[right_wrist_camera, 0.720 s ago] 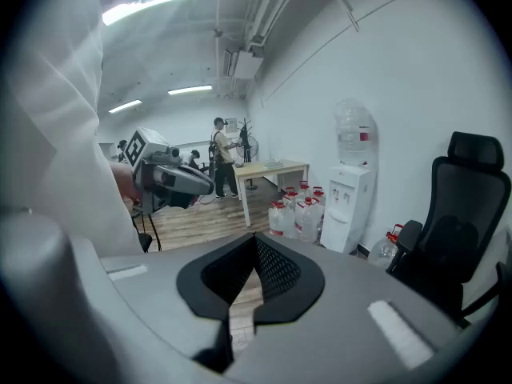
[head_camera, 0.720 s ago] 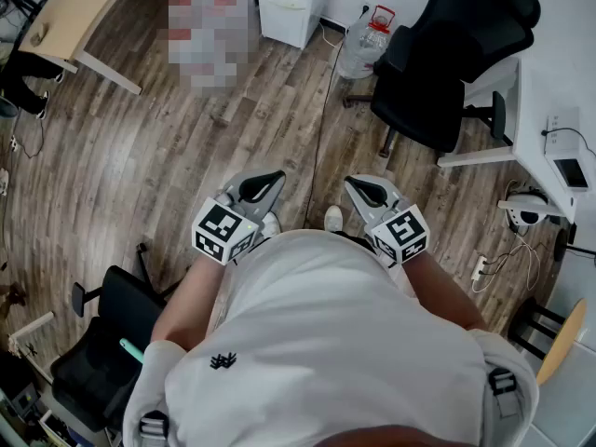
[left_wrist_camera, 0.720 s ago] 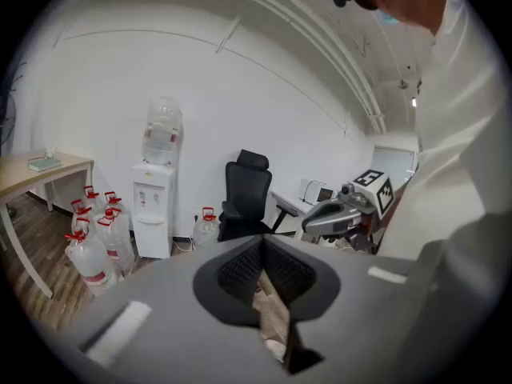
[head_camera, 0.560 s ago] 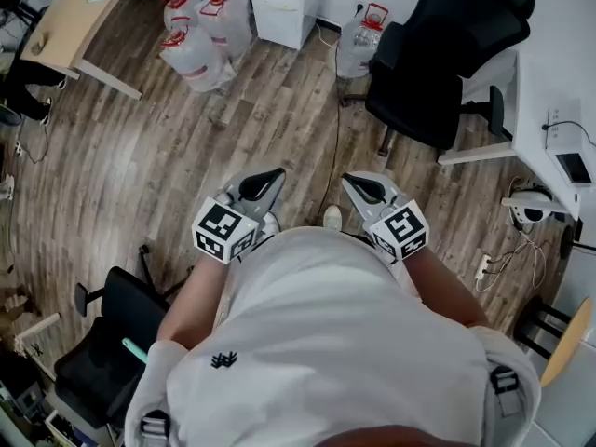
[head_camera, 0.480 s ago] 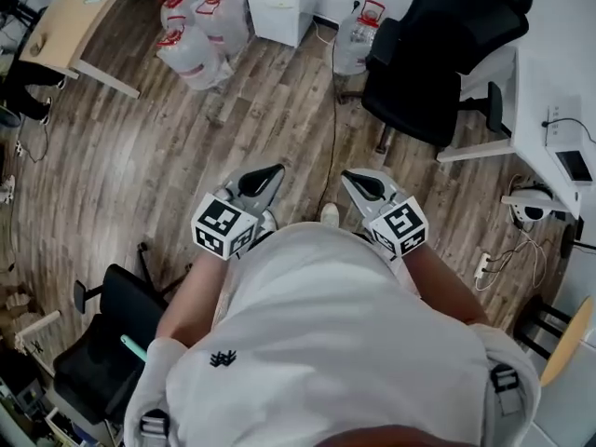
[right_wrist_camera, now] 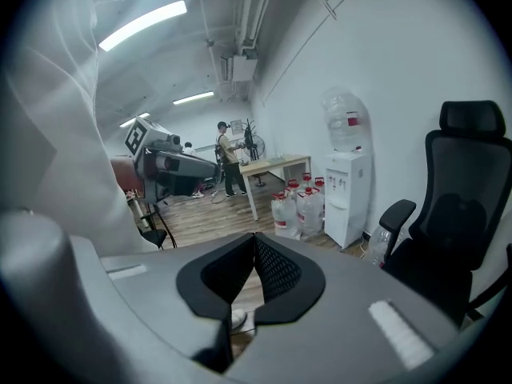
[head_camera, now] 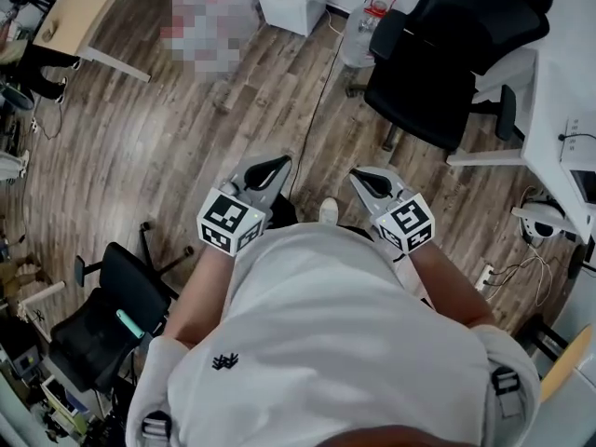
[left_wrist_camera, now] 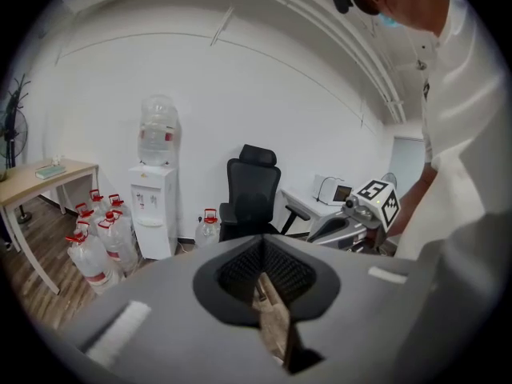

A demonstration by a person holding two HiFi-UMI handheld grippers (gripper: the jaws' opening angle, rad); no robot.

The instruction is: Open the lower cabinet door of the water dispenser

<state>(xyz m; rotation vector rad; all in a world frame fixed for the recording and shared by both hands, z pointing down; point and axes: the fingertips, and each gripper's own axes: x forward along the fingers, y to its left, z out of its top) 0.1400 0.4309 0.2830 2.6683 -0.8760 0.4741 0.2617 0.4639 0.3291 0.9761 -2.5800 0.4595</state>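
The left tongs [head_camera: 270,169] are closed, black pads meeting at the tip with nothing held; the right tongs [head_camera: 365,181] are likewise closed and empty; the two sit side by side, a little apart, just ahead of the person's white shirt [head_camera: 326,343], both tipped slightly down over the wooden floor [head_camera: 168,156]; each carries a marker cube [head_camera: 230,222] at its near end, and a white shoe [head_camera: 329,212] shows on the floor between them

The water dispenser [left_wrist_camera: 154,206] stands far off against the white wall, well apart from both tongs, with a big bottle [left_wrist_camera: 158,138] upended on top; its lower door [left_wrist_camera: 152,237] looks closed, flush with the white body; a cluster of red-capped jugs [left_wrist_camera: 96,242] sits on the floor just to its left, and a single jug [left_wrist_camera: 207,229] stands on its right, between it and a black office chair [head_camera: 438,54]

A wooden surface [head_camera: 84,7] lies at the far left; a white surface [head_camera: 559,82] runs along the right edge, cables trailing on the floor beside it; in the right gripper view another person [right_wrist_camera: 230,166] stands far back, near the wooden surface
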